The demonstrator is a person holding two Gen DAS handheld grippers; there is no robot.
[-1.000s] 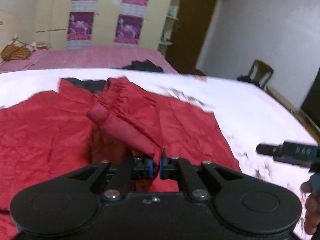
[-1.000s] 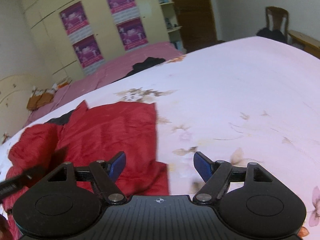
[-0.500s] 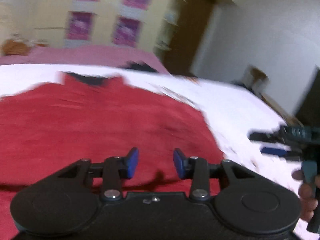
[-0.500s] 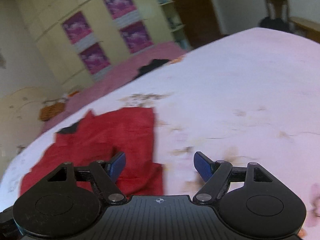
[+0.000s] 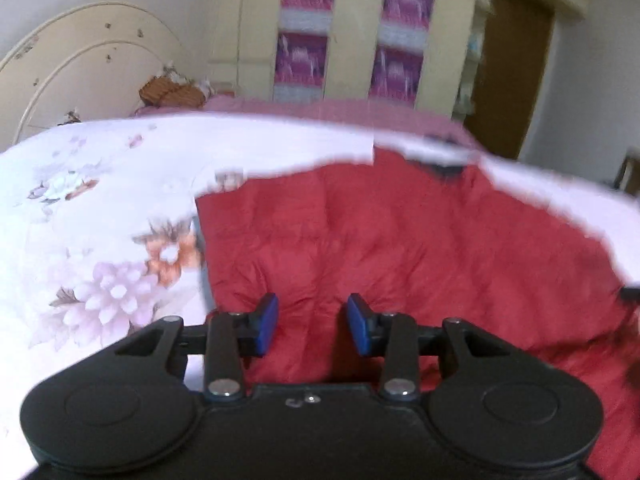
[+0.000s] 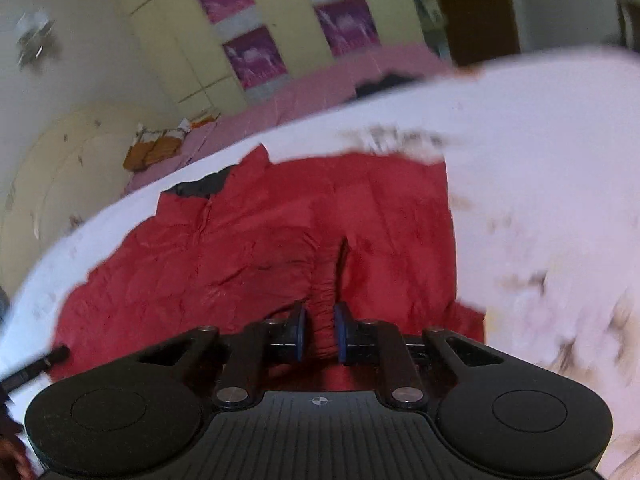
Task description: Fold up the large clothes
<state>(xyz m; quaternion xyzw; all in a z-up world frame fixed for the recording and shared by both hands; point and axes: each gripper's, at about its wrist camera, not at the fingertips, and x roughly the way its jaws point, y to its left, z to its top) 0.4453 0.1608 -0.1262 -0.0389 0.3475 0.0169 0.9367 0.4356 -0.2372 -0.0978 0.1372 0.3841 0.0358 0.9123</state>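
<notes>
A large red garment [image 5: 400, 240] lies spread flat on the floral white bedsheet [image 5: 100, 200], with a dark lining at its collar [image 6: 200, 188]. My left gripper [image 5: 312, 326] hangs open just above the cloth near the garment's left edge, with nothing between its blue pads [image 5: 266, 324]. My right gripper [image 6: 320, 334] is over the near edge of the garment [image 6: 240, 248]. Its jaws are closing, and a raised ridge of red cloth [image 6: 326, 280] fills the narrow gap between the pads. The tip of the left gripper [image 6: 36, 366] shows at the far left of the right wrist view.
A cream headboard [image 5: 80, 60] stands at the left end of the bed. Behind is a pink-covered bed [image 5: 320, 110] with a basket [image 5: 172, 92] and a dark garment [image 6: 384, 82]. A wardrobe with pink posters [image 5: 352, 28] and a brown door [image 5: 512, 68] line the far wall.
My left gripper let go of the red fold, opened and swung left toward the garment's left edge. My right gripper moved over the garment and closed from wide open onto a ridge of cloth.
</notes>
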